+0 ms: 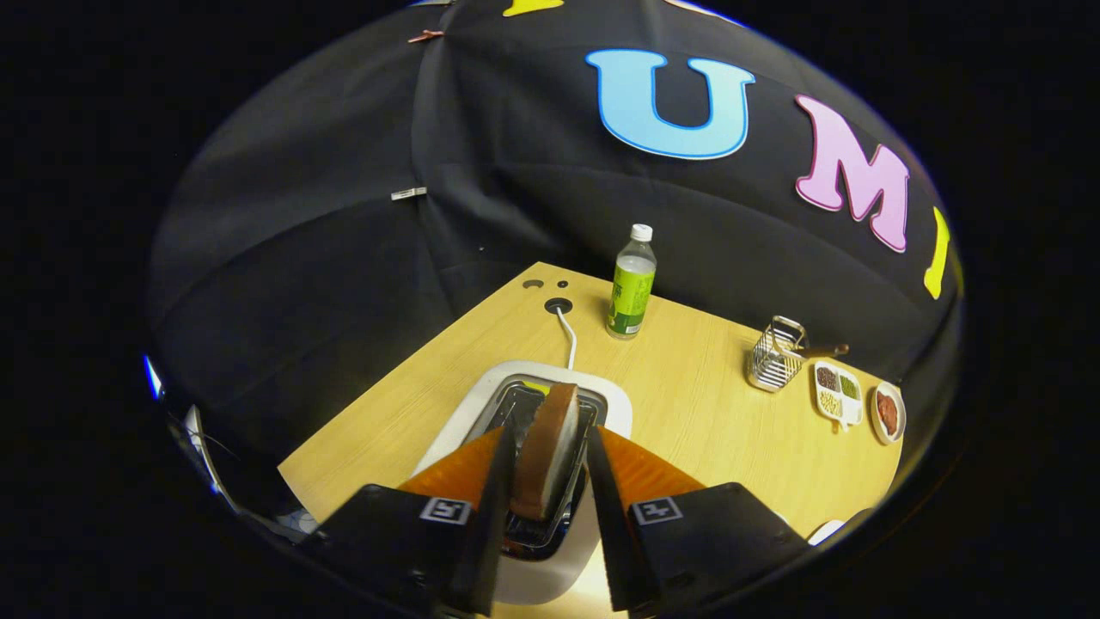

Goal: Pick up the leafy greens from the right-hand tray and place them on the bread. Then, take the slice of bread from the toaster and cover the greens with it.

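Wooden table: tongs straddle bread slice above toaster.

Hand-held gripper astride bread slice

Brown-crusted bread slice upright, above white toaster, between claw fingers

The fingers hide the bread slice's lower sides.
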`<state>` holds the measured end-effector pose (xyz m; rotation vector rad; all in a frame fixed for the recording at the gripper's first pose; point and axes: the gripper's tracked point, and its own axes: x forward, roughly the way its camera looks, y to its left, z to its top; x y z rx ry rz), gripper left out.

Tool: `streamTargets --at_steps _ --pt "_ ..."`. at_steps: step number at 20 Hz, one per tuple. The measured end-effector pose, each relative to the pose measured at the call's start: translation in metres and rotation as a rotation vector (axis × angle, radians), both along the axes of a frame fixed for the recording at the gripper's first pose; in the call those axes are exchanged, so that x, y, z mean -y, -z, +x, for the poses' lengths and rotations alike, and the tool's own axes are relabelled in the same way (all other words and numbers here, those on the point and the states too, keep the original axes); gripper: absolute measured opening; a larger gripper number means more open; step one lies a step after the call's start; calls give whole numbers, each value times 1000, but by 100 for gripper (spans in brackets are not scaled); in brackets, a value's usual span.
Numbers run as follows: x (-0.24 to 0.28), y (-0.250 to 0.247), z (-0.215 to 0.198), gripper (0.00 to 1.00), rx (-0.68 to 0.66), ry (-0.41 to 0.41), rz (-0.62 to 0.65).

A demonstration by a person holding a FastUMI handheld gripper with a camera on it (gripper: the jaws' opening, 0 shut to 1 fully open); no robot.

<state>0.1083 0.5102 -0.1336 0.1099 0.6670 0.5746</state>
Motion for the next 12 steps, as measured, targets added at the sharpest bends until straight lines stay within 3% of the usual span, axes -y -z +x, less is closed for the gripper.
streamTargets --at_steps 3,12 --pt "1 2 -1 18 -51 38 32" --pt "11 -39 -16 17 -22 33 117"
